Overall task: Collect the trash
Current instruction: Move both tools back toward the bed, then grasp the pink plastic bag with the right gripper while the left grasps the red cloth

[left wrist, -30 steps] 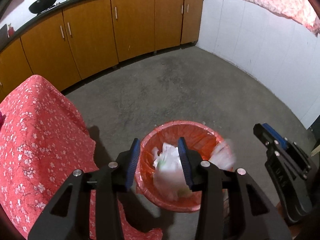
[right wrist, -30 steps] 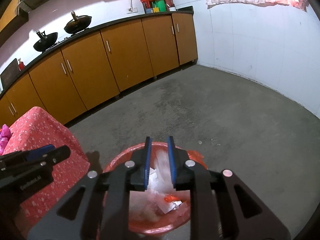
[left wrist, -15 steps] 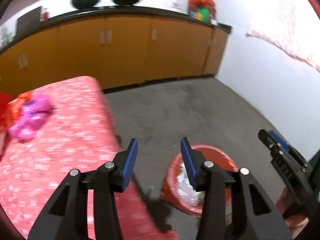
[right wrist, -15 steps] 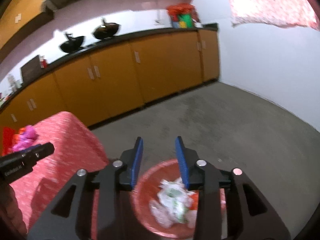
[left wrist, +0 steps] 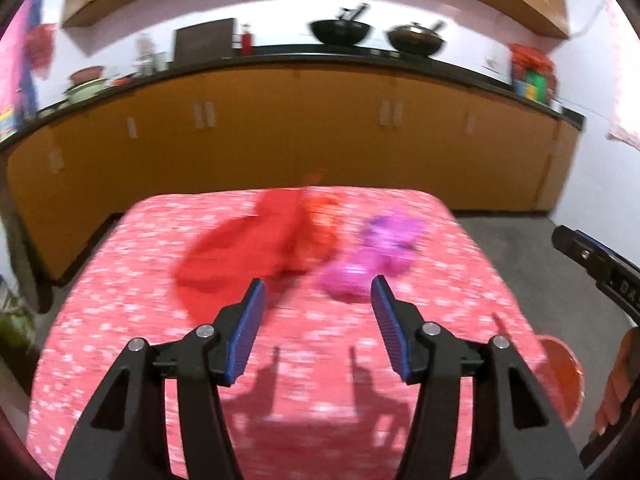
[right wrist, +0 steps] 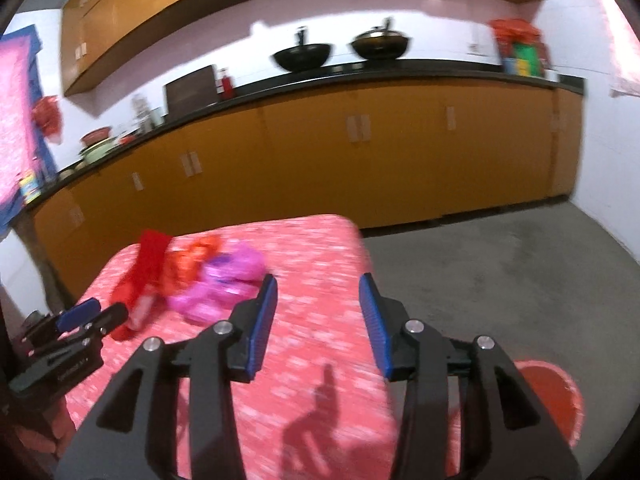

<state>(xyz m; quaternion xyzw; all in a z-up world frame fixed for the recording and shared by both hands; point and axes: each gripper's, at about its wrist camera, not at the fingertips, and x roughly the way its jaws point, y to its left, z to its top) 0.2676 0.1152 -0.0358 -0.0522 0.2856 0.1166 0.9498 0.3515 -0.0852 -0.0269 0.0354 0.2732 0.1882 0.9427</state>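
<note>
Only "DA" shows, on the right tongs (left wrist: 612,276), cut off

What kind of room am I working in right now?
Most likely a home kitchen: two black woks sit on a dark countertop over a long run of orange-brown cabinets, with wall cabinets above. A table under a red floral cloth stands in front.

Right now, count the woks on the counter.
2: both sit side by side on the black counter, one black wok on the left, one lidded wok to its right. Others may be hidden.
</note>
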